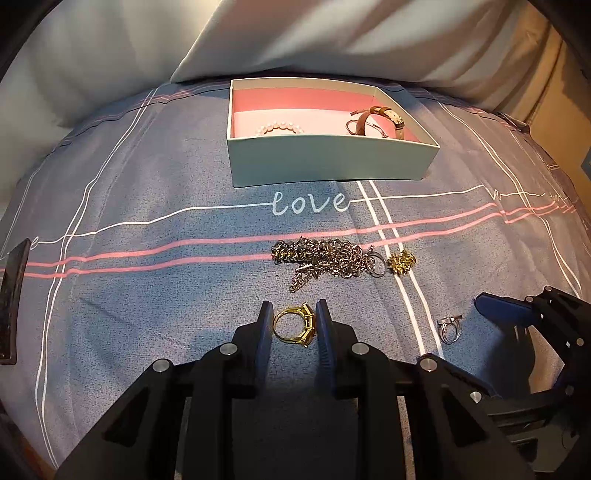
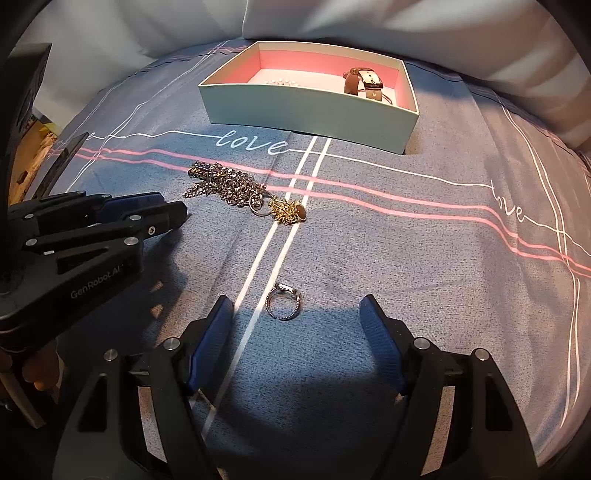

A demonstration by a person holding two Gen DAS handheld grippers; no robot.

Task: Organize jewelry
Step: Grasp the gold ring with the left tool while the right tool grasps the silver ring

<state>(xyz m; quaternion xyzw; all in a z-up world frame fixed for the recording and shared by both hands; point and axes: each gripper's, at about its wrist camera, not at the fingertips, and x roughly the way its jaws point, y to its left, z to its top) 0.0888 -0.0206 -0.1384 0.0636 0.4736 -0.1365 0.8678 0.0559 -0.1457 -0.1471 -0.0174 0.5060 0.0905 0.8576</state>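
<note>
My left gripper [image 1: 293, 314] is shut on a gold ring [image 1: 295, 325], its fingers pressing the ring's two sides just above the blue bedspread. A heap of silver and gold chains [image 1: 325, 260] lies beyond it, with a small gold piece [image 1: 400, 261] at its right end. A silver ring [image 2: 283, 303] lies on the bedspread between and just ahead of the fingers of my right gripper [image 2: 295, 306], which is open and empty. The pale green box [image 1: 325, 160] with a pink inside holds a pearl bracelet [image 1: 280, 128] and a brown-strap watch [image 1: 384, 118].
White pillows [image 1: 332, 33] lie behind the box. A dark flat object [image 1: 13, 295] lies at the far left of the bedspread. The left gripper shows in the right wrist view [image 2: 162, 214], next to the chains [image 2: 225, 186].
</note>
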